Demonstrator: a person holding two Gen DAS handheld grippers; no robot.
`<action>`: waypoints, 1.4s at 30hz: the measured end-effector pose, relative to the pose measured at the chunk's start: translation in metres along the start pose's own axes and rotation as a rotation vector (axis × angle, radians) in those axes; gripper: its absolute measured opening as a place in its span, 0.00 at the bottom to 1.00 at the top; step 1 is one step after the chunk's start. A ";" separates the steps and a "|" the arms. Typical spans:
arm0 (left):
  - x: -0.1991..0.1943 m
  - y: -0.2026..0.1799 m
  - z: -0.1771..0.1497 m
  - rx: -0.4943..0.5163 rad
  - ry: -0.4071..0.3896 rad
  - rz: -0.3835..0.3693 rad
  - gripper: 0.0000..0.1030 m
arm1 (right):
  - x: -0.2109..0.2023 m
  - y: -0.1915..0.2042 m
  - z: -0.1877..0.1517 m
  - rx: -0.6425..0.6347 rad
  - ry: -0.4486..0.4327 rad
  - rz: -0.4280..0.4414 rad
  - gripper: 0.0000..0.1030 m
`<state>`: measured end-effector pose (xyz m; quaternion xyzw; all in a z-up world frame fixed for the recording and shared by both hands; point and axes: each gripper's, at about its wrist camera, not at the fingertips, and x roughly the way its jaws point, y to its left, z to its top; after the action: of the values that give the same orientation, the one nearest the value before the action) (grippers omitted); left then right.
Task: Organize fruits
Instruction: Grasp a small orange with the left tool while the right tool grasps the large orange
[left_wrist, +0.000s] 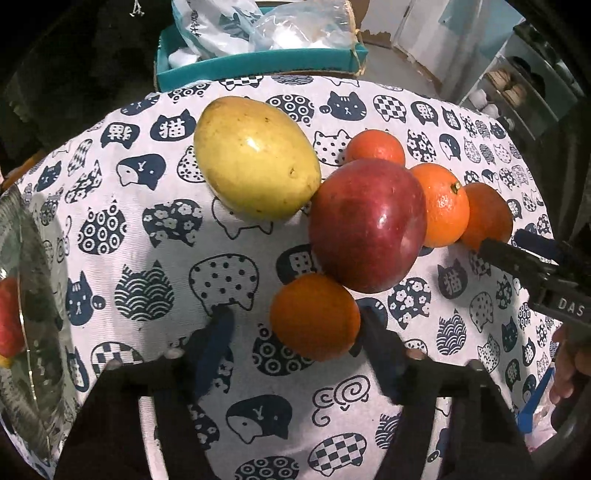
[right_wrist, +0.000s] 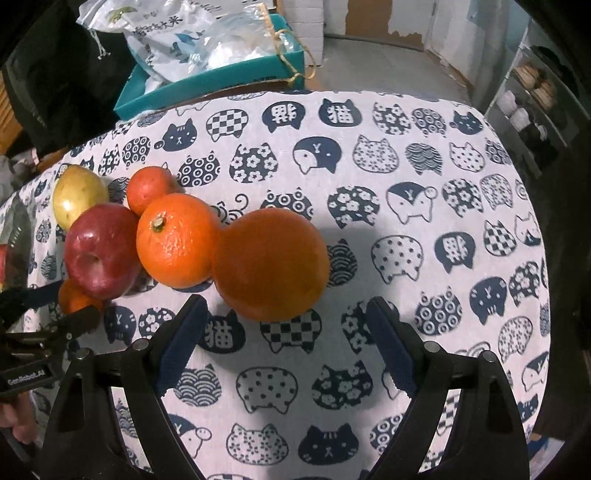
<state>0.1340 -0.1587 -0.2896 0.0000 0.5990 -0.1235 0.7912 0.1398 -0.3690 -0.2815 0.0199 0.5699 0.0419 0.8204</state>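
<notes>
The fruits sit in a tight cluster on the cat-print tabletop (right_wrist: 406, 155), and the red apple (left_wrist: 367, 225) is the landmark. A yellow mango (left_wrist: 255, 158) touches the apple on its far-left side, its long axis running from far-left toward the apple. Two oranges lie behind and to the apple's right, one with its stem showing (left_wrist: 443, 205).

The left hand-held gripper (left_wrist: 297, 343) is spread wide, with a small orange (left_wrist: 314, 317) straight ahead between its fingertips; this orange sits just in front of the apple, touching it. That gripper is clearly the nearer one for this fruit, and closing should take it.

The right hand-held gripper (right_wrist: 286, 332) is also spread wide, empty, with a large orange (right_wrist: 269, 264) directly ahead, just beyond its fingertips, at the cluster's right end beside the stemmed orange.

A glass bowl (left_wrist: 26, 295) stands well to the apple's left, likely the destination.
</notes>
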 end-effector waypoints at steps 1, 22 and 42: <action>0.000 0.000 0.000 -0.001 -0.003 -0.024 0.53 | 0.002 0.001 0.001 -0.007 0.001 0.001 0.85; -0.009 0.020 -0.003 -0.032 -0.039 -0.021 0.45 | 0.030 0.007 0.017 -0.069 0.046 0.041 0.71; -0.046 0.029 -0.006 -0.054 -0.099 -0.017 0.45 | 0.000 0.006 -0.021 0.009 -0.027 0.026 0.62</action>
<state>0.1224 -0.1205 -0.2519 -0.0323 0.5622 -0.1138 0.8185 0.1200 -0.3636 -0.2888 0.0318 0.5586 0.0498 0.8273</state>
